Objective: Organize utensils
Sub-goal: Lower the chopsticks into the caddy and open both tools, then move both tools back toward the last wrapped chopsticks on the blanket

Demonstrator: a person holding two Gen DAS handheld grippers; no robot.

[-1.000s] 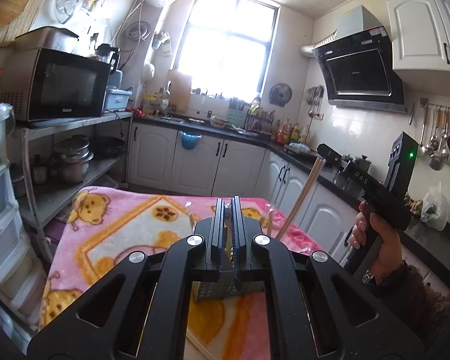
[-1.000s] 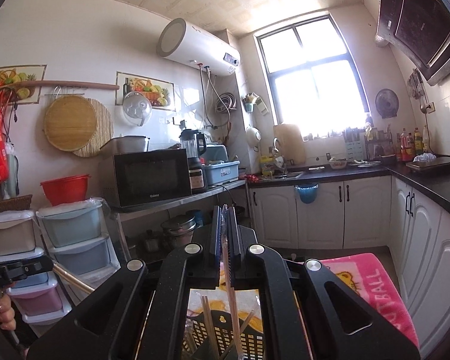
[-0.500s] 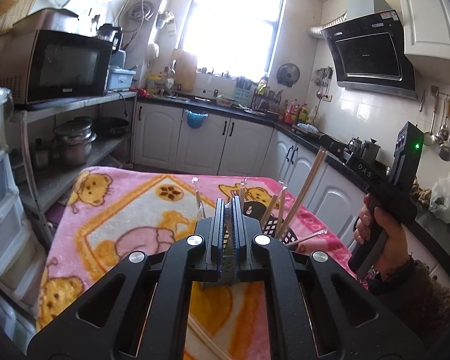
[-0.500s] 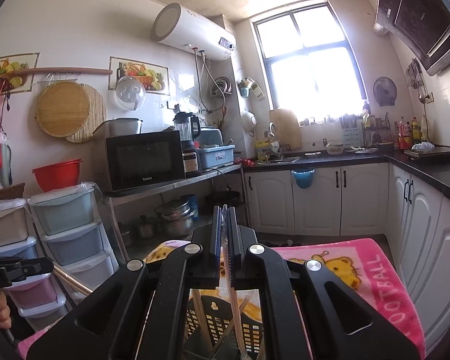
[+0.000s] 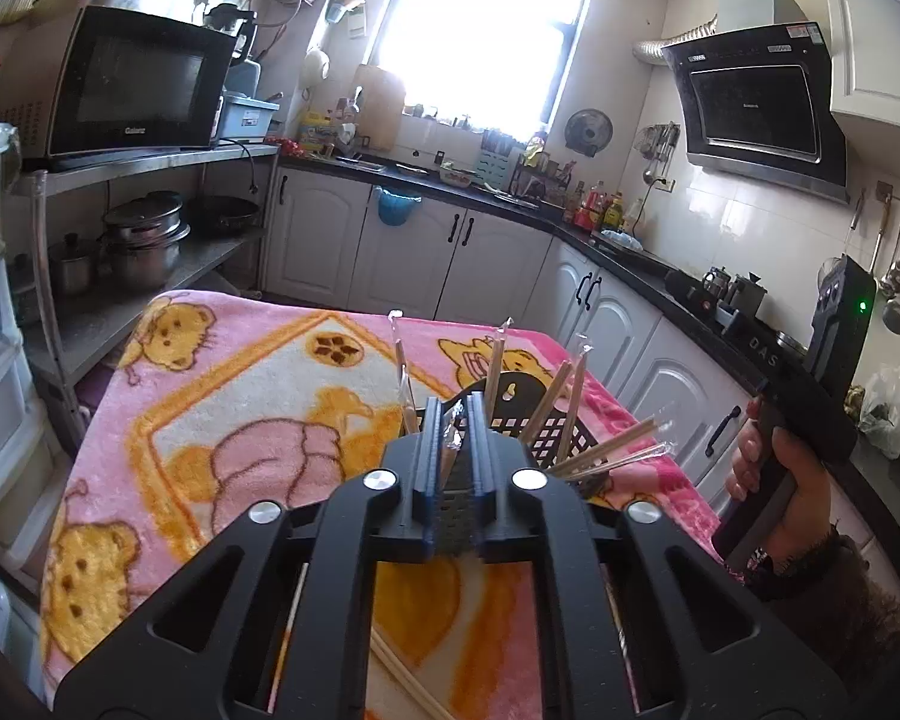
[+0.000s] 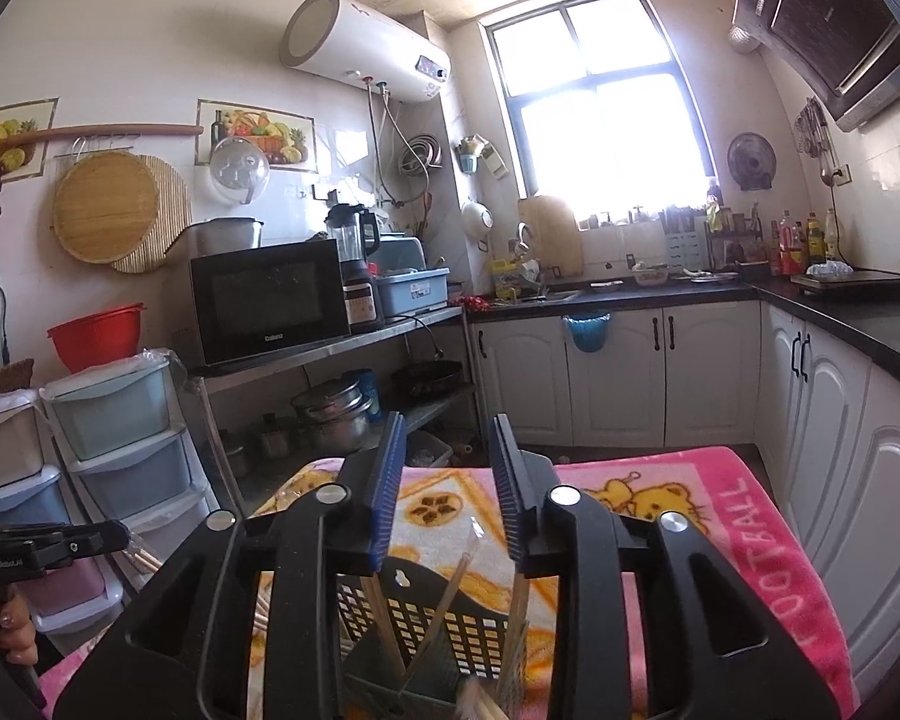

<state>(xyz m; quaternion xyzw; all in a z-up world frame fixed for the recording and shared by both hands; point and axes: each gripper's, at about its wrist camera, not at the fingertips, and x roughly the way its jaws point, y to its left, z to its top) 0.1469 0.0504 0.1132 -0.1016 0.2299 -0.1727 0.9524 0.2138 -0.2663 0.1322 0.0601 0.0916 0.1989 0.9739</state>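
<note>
microwave (image 6: 268, 299) on shelf | pots (image 5: 144, 238) below | pink blanket (image 5: 222, 396) | water heater (image 6: 363, 45) | range hood (image 5: 759, 111)

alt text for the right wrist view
The right gripper, jaws open, hovers above a black slotted basket holding wrapped chopsticks, on a pink cartoon blanket. Kitchen cabinets and a bright window lie behind.

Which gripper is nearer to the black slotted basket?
Right, apparently. The right gripper hangs open directly above the black basket; the left gripper, shut on a wrapped chopstick, is off to its side.

"Galanz" on microwave (image 6: 270, 300), "FOOTBALL" on pink blanket (image 6: 777, 552), "DAS" on right gripper (image 5: 762, 351).
</note>
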